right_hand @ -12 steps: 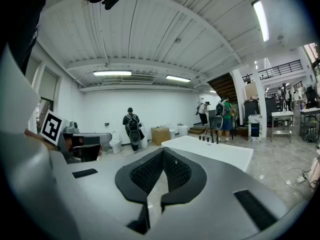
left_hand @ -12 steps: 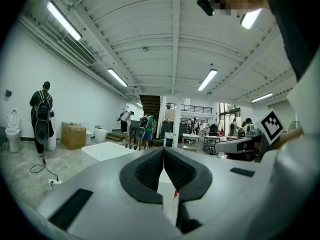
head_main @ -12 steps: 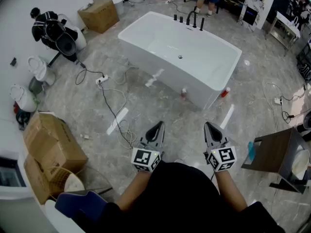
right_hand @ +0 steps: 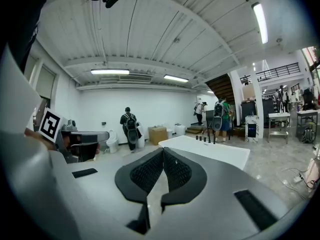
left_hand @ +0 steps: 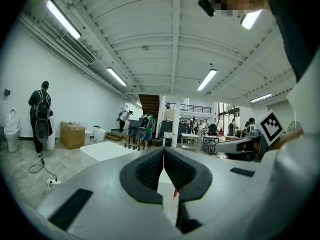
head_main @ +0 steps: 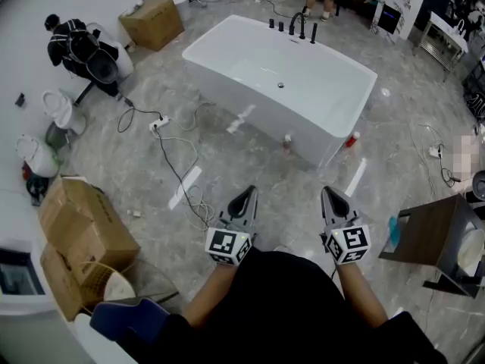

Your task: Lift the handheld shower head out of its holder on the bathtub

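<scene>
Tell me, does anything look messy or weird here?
Yes. Loose black cables and a white power strip trail across the floor left of the white bathtub, and someone could trip on them. The bathtub itself stands in the open room, away from any wall, which looks unusual.

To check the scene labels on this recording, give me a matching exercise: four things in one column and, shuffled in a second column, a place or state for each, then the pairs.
Things:
1. bathtub
2. black fittings
3. dark side table
4. left gripper

Places or states:
A. shut, with nothing between its jaws
B. at the right edge of the head view, on the near side of the tub
C. white, standing out in the open floor
D. in a row on the tub's far rim

Pairs: 1-C, 2-D, 3-B, 4-A
</scene>
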Demonstrator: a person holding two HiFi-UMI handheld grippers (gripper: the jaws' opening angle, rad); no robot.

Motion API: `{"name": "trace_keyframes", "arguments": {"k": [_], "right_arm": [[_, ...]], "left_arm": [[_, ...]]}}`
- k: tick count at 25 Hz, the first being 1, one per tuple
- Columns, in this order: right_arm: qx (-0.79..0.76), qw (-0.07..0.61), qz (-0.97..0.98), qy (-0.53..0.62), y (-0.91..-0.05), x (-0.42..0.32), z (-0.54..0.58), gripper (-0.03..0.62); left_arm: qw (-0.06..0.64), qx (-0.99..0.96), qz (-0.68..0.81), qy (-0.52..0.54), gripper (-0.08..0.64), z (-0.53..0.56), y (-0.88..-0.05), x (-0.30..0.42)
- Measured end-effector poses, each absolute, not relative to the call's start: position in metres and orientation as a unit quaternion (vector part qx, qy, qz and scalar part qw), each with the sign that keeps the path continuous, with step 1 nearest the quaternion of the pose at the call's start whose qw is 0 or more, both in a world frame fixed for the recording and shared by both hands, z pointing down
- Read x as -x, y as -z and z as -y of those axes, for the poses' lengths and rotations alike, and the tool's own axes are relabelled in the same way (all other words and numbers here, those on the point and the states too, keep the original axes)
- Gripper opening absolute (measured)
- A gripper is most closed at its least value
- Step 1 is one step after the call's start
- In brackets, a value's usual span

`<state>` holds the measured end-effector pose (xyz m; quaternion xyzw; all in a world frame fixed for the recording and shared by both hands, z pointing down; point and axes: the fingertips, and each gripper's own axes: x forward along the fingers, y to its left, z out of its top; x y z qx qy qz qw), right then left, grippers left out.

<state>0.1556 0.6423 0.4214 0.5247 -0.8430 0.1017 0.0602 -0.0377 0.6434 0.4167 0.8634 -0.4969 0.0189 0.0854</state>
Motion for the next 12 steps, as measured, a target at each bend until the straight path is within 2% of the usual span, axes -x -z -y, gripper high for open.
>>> {"name": "trace_keyframes", "arguments": {"k": [12], "right_arm": [[-0.538,0.041,0.837,-0.094,-0.4155,-0.166,-0.64,0.0]], "left_arm": [[0.061,-0.865,0.498,-0.011,0.005,-0.641,-0.4082,0.0395]]}}
